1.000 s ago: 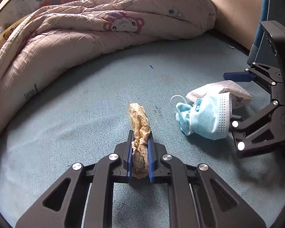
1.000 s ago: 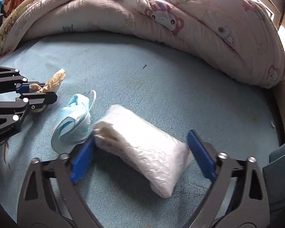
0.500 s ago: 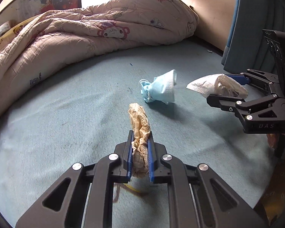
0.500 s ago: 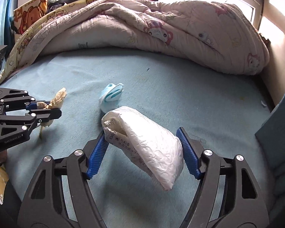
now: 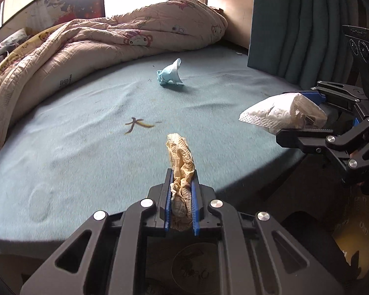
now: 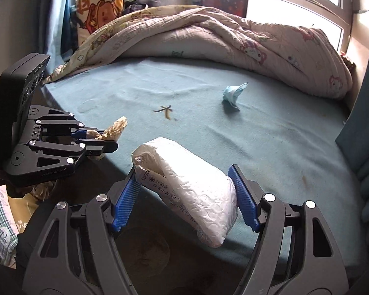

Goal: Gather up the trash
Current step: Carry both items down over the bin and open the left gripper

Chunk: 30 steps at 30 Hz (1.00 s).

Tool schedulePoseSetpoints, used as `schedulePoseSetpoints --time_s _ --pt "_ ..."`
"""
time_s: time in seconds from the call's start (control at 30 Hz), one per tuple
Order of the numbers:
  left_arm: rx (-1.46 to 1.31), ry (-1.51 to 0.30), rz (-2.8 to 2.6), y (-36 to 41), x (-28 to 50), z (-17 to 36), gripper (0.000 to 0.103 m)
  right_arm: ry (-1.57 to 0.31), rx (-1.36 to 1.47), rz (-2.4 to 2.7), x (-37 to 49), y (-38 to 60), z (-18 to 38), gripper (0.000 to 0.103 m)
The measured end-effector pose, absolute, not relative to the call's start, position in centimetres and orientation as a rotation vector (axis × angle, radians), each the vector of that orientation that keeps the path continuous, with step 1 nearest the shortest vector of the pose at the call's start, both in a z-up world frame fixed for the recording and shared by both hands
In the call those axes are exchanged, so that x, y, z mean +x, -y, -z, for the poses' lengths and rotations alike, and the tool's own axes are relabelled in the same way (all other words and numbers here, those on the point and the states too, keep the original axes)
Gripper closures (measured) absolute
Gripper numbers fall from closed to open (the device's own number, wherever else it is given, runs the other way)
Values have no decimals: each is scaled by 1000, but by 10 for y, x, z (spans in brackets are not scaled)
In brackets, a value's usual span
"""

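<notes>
My left gripper (image 5: pixel 181 184) is shut on a crumpled beige tissue (image 5: pixel 180 162) and holds it above the bed's front edge; it also shows in the right wrist view (image 6: pixel 105 139). My right gripper (image 6: pixel 184 191) is shut on a white crinkled plastic packet (image 6: pixel 187 184), seen too in the left wrist view (image 5: pixel 280 115). A crumpled blue face mask (image 5: pixel 169 75) lies on the blue bed sheet (image 5: pixel 86 127), far from both grippers. A thin banana-peel-like scrap (image 5: pixel 139 124) lies on the sheet in front of my left gripper.
A pink cartoon-print quilt (image 5: pixel 110 36) is heaped along the back of the bed. A teal curtain (image 5: pixel 295 24) hangs at the right. A cartoon pillow (image 6: pixel 100 7) stands at the back left. Dark floor and a yellowish bag (image 6: pixel 14 206) lie below the bed edge.
Both grippers have pulled back and up from the bed with their loads. The mask stays on the sheet and now looks farther away. The peel scrap has come into view.
</notes>
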<state>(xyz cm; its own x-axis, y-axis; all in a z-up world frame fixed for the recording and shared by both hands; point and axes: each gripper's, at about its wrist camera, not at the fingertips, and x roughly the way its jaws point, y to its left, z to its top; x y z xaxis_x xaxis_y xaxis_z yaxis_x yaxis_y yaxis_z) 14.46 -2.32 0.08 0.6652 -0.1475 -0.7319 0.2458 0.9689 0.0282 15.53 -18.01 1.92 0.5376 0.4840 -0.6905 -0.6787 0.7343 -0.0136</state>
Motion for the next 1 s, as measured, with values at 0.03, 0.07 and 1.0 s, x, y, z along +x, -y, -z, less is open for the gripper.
schedulePoseSetpoints --time_s 0.03,0.07,1.0 --pt "127 -814 220 21 130 0 91 -721 -299 -716 143 178 -17 35" --pt "126 -816 221 18 118 1 91 -721 -306 -728 130 175 -14 35" --pt "-8 -1194 174 12 15 274 91 -1024 -289 -721 20 147 265 35"
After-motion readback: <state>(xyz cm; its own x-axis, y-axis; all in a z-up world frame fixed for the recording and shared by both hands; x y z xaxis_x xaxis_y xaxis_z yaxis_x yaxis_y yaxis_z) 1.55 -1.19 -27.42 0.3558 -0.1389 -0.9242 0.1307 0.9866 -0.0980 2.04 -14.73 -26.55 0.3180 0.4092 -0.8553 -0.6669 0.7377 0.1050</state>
